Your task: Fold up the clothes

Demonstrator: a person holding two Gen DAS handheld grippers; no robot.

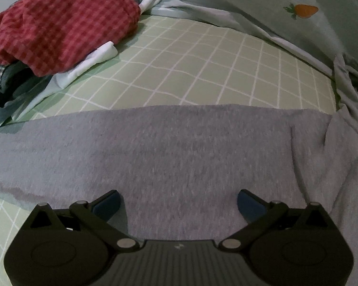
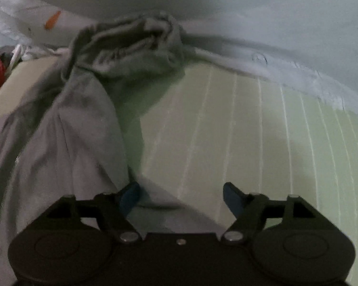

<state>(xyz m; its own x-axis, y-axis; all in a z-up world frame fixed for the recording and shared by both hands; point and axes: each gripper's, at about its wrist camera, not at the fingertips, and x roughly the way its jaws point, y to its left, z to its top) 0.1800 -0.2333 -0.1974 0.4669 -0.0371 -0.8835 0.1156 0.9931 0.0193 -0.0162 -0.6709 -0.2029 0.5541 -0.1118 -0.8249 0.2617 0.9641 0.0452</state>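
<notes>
Grey garment [image 1: 167, 147] spread flat on the bed [image 1: 202, 71], bunched end at 12 o'clock in the right view. Left gripper [image 1: 178, 201] and right gripper [image 2: 181, 196] both wide, empty. Probably soft, light, limp; best pinched at an edge or corner.

My left claw [image 1: 179, 202] hangs over the near part of the grey knit garment [image 1: 167, 147], which lies flat across the green grid-checked bedsheet [image 1: 202, 66]. Far left, the red gingham shirt [image 1: 59, 23] tops a pile, on folded white cloth [image 1: 93, 59]. Far right lies the carrot-printed quilt [image 1: 286, 7]. My right claw [image 2: 181, 197] sits at the garment's right edge, its bunched end [image 2: 131, 47] beyond.
</notes>
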